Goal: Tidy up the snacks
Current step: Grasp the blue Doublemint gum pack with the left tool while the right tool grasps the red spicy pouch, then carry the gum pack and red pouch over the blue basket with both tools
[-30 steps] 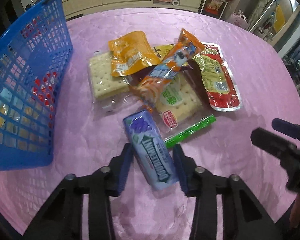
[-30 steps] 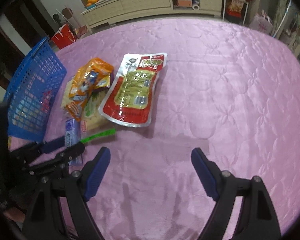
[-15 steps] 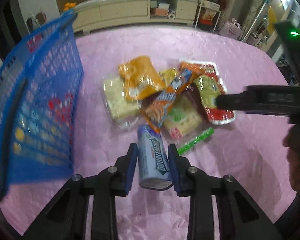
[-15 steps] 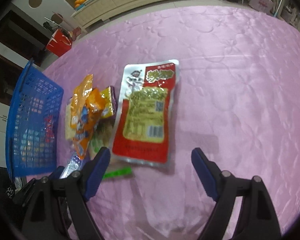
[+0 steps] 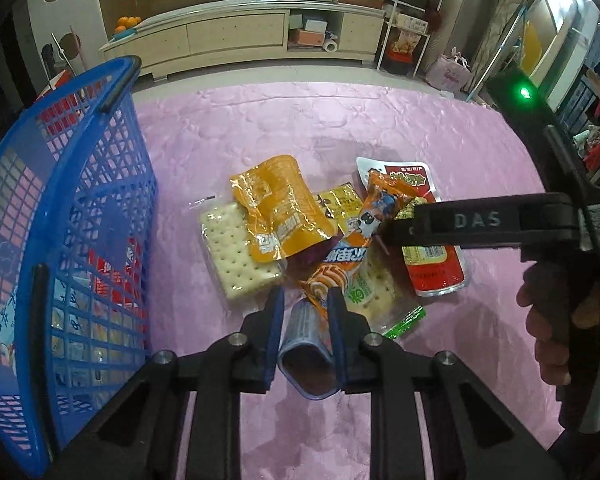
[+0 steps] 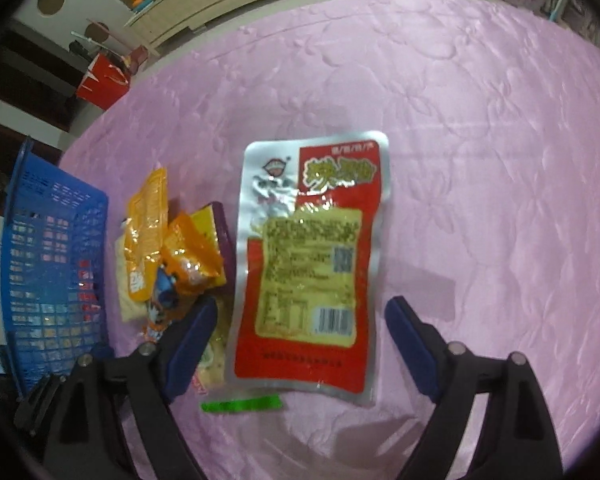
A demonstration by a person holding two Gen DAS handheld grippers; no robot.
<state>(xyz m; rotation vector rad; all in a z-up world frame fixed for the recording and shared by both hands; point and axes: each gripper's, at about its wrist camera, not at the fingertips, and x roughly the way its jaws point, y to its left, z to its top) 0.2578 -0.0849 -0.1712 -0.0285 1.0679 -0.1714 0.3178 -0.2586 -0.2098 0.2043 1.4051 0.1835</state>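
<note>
We start with the pink table (image 5: 380, 120), where the pile of snacks lies near the middle and the blue basket (image 5: 60, 240) stands at its left edge, already holding some packets behind its mesh.

A second ago the gum pack (image 5: 306, 356) lay flat on the cloth between our left gripper's (image 5: 305, 320) fingers. Now those fingers are pressed onto its two sides and the pack is lifted, its near end pointing at the camera. So we judge the pick done, and the carry to the basket, just to the left, is what remains for this piece.

The other change is on the right. Our right gripper (image 6: 296, 344), which a second ago hung over bare cloth well clear of the pile, has come forward over the red pouch (image 6: 312, 256). Its fingers are spread wide, one on each side of the pouch's lower half, and we cannot tell whether they touch the cloth. We read this as the next pick being set up while the left hand is busy.

Smaller things: the orange packet (image 5: 276, 212) rests on the crackers (image 5: 236, 252), the cartoon wrapper (image 5: 352, 248) leans across the middle of the heap, and a green strip (image 6: 242, 404) lies just below the pouch. The wrapper's tail sits close to the left fingers, so it may drag as we lift away.
</note>
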